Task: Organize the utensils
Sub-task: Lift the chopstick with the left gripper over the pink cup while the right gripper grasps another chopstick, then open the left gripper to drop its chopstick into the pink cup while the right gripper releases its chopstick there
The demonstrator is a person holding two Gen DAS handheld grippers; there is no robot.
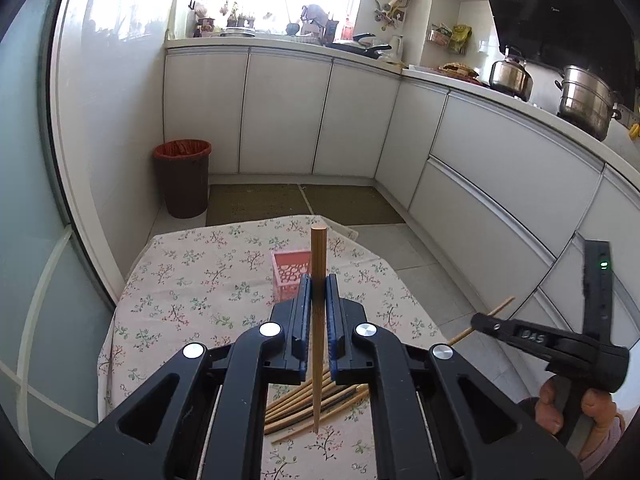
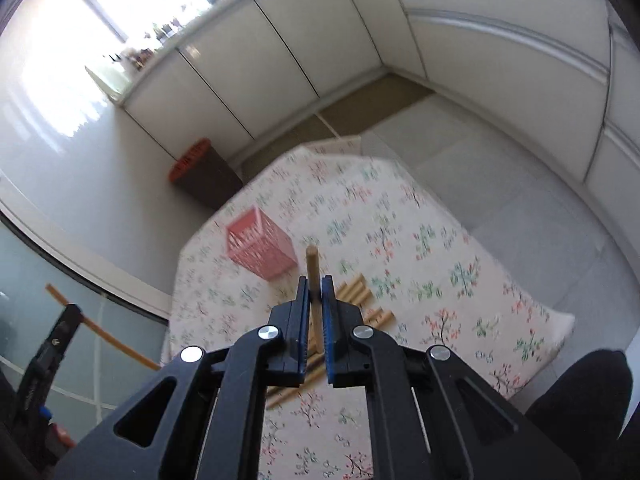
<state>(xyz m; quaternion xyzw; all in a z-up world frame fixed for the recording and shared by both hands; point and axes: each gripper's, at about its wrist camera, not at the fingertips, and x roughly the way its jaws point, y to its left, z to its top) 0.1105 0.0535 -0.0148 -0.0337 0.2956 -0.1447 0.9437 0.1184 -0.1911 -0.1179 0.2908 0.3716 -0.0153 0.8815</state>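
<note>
Floral cloth is spread over the table beneath both grippers and fills the ground ahead of the fingers in each wrist view. Beyond the table, past the fingertips, white cabinet fronts and a brown bin with a red liner are seen. On the cloth, a pink perforated basket stands just beyond the left gripper, partly hidden behind its left finger; from the right wrist it is seen ahead and to the left of the right gripper. A heap of loose chopsticks lies on the cloth directly under the left fingers, and the same heap is seen below and just right of the right fingertips. The left gripper is closed nearly all the way, and one chopstick is pinched upright between its blue pads, its blunt end rising above the fingertips and its tip hanging just above the heap. The right gripper is likewise narrowed onto a second chopstick, held between the pads with its blunt end pointing past the fingertips, though that view is blurred.
</note>
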